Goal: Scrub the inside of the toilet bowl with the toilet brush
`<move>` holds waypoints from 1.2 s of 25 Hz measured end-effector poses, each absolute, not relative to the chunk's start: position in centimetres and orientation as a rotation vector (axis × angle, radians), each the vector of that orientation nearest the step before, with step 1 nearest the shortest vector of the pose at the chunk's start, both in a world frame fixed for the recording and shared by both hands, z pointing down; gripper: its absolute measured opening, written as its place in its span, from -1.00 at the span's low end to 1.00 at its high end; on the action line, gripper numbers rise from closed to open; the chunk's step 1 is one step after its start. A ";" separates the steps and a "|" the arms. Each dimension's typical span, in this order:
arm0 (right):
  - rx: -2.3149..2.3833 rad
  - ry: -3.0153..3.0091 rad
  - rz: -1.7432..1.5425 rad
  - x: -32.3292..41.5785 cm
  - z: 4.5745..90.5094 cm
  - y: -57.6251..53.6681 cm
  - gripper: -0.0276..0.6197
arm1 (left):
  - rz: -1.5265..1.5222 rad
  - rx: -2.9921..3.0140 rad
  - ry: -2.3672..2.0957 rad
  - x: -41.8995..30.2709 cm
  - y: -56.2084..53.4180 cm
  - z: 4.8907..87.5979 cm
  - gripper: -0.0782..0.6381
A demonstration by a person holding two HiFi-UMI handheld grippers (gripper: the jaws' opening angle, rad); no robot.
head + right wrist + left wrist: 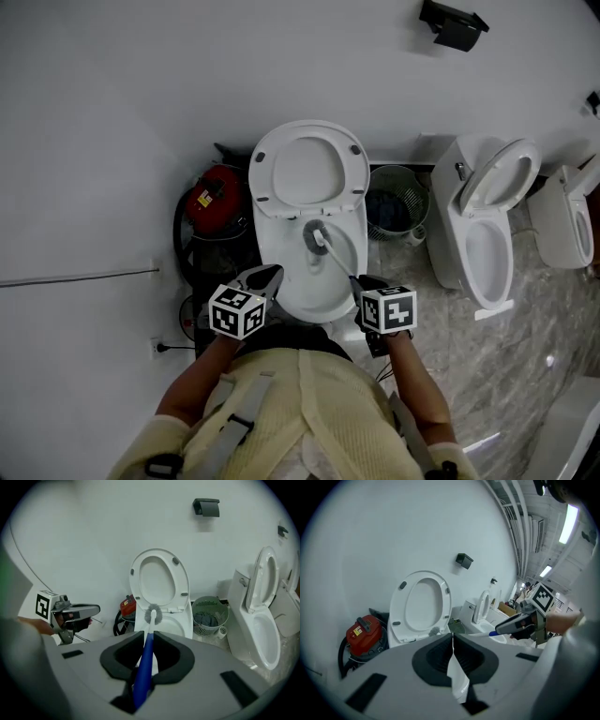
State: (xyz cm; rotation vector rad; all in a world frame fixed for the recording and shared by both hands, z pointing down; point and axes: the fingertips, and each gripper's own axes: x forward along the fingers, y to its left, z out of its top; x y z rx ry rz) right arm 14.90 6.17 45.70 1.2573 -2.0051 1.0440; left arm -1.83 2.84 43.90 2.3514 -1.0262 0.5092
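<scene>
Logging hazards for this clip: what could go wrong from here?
1. The right hand-held gripper clamps the blue-handled, grey-bristled toilet brush far from its bristle head, so scrubbing pressure may twist it loose.
2. That head sits at the rear of the white ceramic toilet bowl, just below the raised white seat; an upward stroke could strike or spatter it.

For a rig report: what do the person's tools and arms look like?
Left tool and right tool: grey with black lining, each bearing a white cube of black square markers. Cream ribbed top, grey straps.
</scene>
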 end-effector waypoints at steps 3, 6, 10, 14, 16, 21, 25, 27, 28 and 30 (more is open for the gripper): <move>1.307 -2.045 1.036 14.9 43.8 6.2 -0.69 | 0.490 2.394 -1.006 -1.2 2.6 42.3 -0.74; 1.354 -2.072 1.031 14.5 42.1 6.4 -0.69 | 0.509 2.450 -0.984 -0.9 2.5 40.9 -0.74; 1.403 -2.105 1.016 13.3 39.9 6.6 -0.69 | 0.475 2.486 -0.959 -1.8 2.0 38.8 -0.74; 1.438 -2.137 0.985 11.9 38.0 6.8 -0.70 | 0.437 2.495 -0.952 -3.4 1.7 37.4 -0.74; 1.456 -2.140 0.964 11.3 37.3 7.0 -0.69 | 0.428 2.499 -0.950 -4.1 1.7 36.9 -0.74; 1.498 -2.146 0.937 10.1 35.9 7.5 -0.70 | 0.411 2.480 -0.981 -5.9 1.7 36.0 -0.74; 1.518 -2.142 0.922 9.4 35.6 7.8 -0.70 | 0.381 2.475 -0.993 -6.9 1.5 35.6 -0.74; 1.529 -2.134 0.922 9.2 35.6 8.2 -0.70 | 0.372 2.474 -0.992 -7.2 1.7 35.5 -0.74; 1.535 -2.132 0.920 9.2 35.5 8.4 -0.70 | 0.368 2.474 -0.990 -7.3 1.9 35.5 -0.74; 1.545 -2.131 0.914 9.2 35.3 8.7 -0.70 | 0.366 2.474 -0.986 -7.4 2.1 35.5 -0.74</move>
